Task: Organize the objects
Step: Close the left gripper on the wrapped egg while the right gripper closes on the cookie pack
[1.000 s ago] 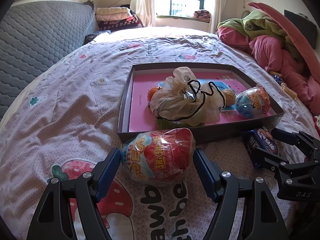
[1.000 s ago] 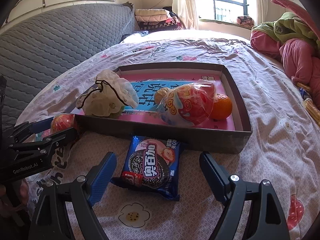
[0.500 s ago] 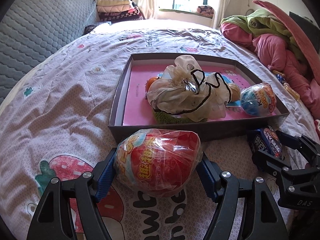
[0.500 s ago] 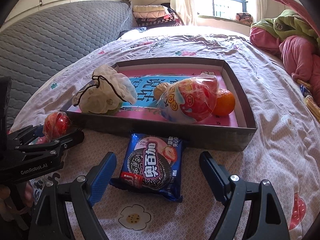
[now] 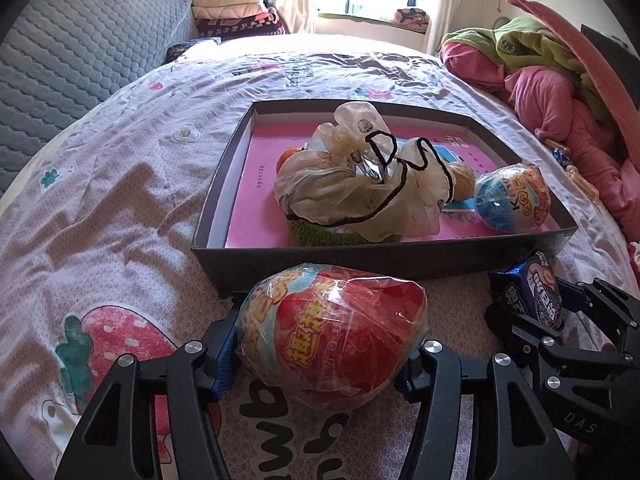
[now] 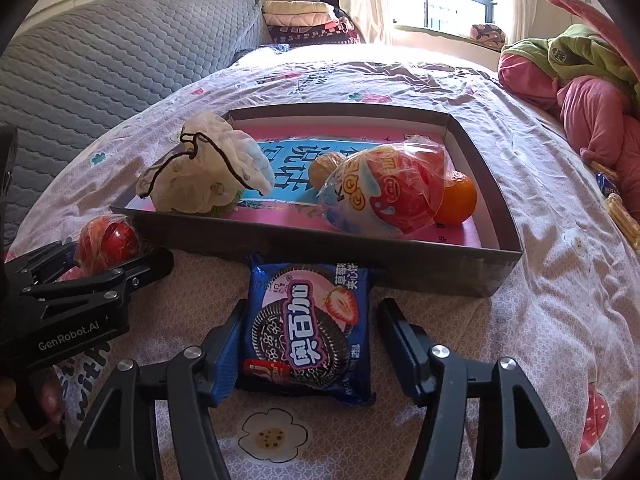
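left gripper jaws just closed, clenched on red toy egg in front of box | right gripper jaws just closing around cookie packet, right pad apart, also in front of box | all on bed

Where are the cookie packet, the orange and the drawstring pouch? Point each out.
cookie packet (image 6: 306, 330): right wrist view, middle of its printed front.
orange (image 6: 460, 200): right wrist view, its exposed right side.
drawstring pouch (image 5: 360, 188): left wrist view, its gathered cloth middle.
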A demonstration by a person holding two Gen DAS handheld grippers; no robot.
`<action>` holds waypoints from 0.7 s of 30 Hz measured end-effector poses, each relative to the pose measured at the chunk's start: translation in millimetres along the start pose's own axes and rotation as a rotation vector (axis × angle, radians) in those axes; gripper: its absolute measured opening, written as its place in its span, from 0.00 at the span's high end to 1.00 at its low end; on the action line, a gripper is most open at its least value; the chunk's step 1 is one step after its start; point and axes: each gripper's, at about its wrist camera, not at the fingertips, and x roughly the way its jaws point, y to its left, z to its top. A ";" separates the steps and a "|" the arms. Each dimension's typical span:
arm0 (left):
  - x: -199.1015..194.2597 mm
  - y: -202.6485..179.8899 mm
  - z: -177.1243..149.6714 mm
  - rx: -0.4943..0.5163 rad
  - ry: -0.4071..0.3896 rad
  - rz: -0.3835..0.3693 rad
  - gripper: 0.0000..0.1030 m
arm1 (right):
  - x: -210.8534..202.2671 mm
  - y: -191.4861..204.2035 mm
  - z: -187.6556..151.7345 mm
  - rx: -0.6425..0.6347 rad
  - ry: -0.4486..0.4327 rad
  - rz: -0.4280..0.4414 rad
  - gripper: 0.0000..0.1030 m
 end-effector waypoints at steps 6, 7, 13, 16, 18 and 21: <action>-2.9 -4.6 -1.0 0.010 -0.003 -0.025 0.41 | -2.2 2.4 -0.4 -0.012 -0.006 0.007 0.49; -3.7 -4.4 -1.1 0.007 -0.003 -0.030 0.41 | -2.0 3.1 -0.5 -0.018 -0.004 0.007 0.49; -16.1 -5.3 2.7 0.001 -0.037 -0.053 0.41 | -5.8 3.7 0.2 -0.024 -0.014 0.012 0.50; -28.5 -5.9 6.7 0.003 -0.087 -0.052 0.41 | -11.6 5.9 1.9 -0.042 -0.040 0.010 0.50; -36.4 -5.6 9.4 0.004 -0.120 -0.050 0.41 | -16.8 7.5 4.2 -0.052 -0.065 0.011 0.50; -44.1 -4.7 14.5 0.003 -0.156 -0.041 0.41 | -25.9 10.8 9.4 -0.069 -0.116 -0.003 0.50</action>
